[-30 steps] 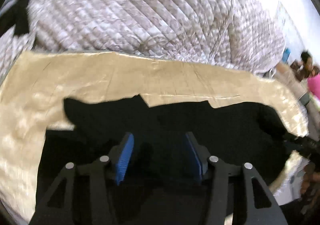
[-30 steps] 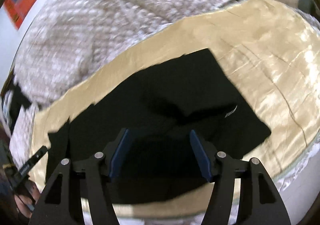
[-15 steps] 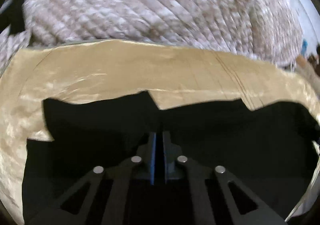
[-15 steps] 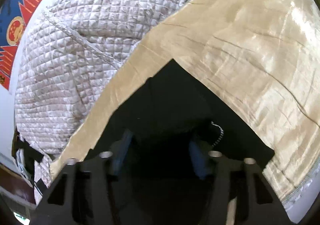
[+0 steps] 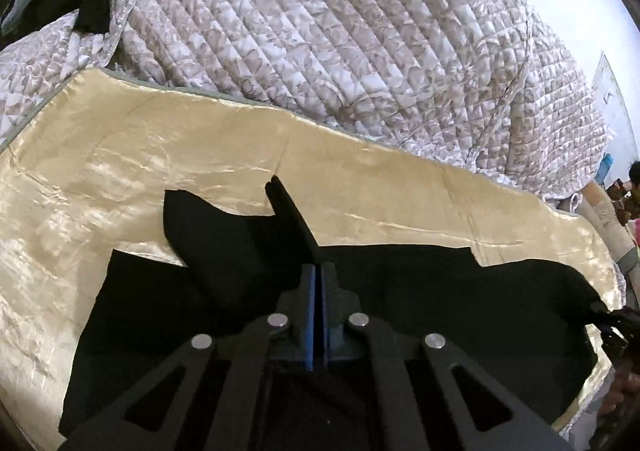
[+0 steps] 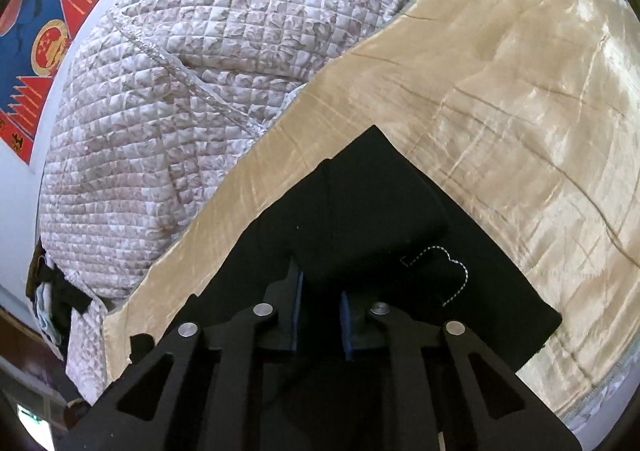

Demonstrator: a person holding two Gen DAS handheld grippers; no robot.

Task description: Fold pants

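A shiny gold bed cover holds black pants. The left gripper pinches them tight. The right gripper is closing on a raised fold.

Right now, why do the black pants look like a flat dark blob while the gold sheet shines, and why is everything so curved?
Both wrist views: fisheye lenses bend straight edges and darken the corners. Left view: the black cloth pants swallow light, hiding folds; the shiny gold satin sheet shows glare streaks. Right view: brightest glare on the sheet's upper right; only pale stitching breaks the black.
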